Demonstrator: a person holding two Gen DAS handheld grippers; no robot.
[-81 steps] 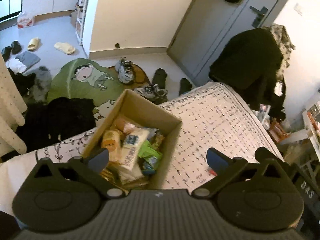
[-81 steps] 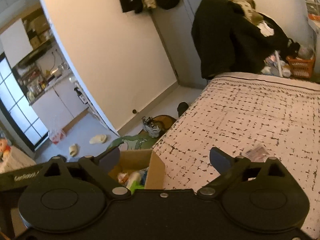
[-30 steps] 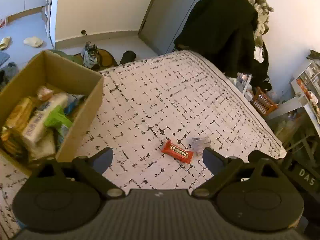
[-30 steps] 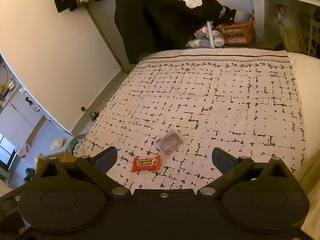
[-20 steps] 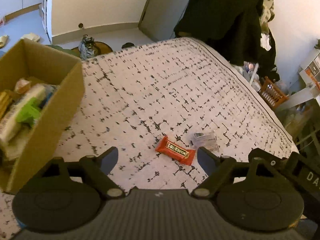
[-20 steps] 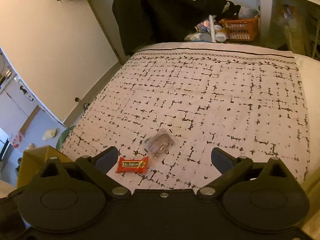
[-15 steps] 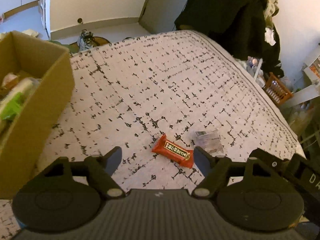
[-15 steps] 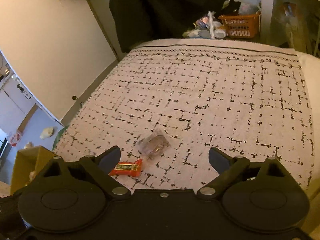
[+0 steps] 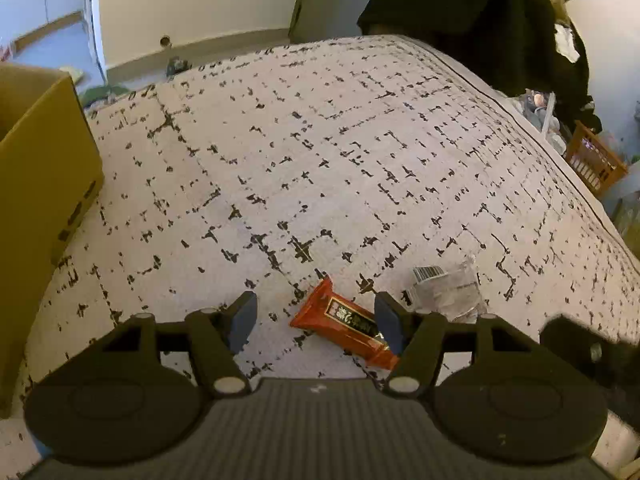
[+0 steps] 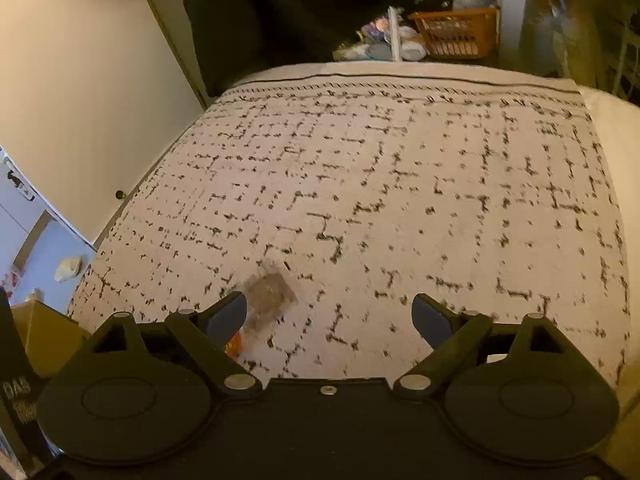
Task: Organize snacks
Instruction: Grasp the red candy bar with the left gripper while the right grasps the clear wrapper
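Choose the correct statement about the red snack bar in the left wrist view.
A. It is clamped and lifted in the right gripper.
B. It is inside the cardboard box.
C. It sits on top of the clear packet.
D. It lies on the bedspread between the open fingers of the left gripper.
D: the red snack bar lies flat on the bedspread, between the open fingers of the left gripper, beside the clear packet.

On the bedspread [image 9: 320,140], the snack bar [image 9: 347,323] lies left of the clear packet [image 9: 446,292], the cardboard box [image 9: 40,184] far left.
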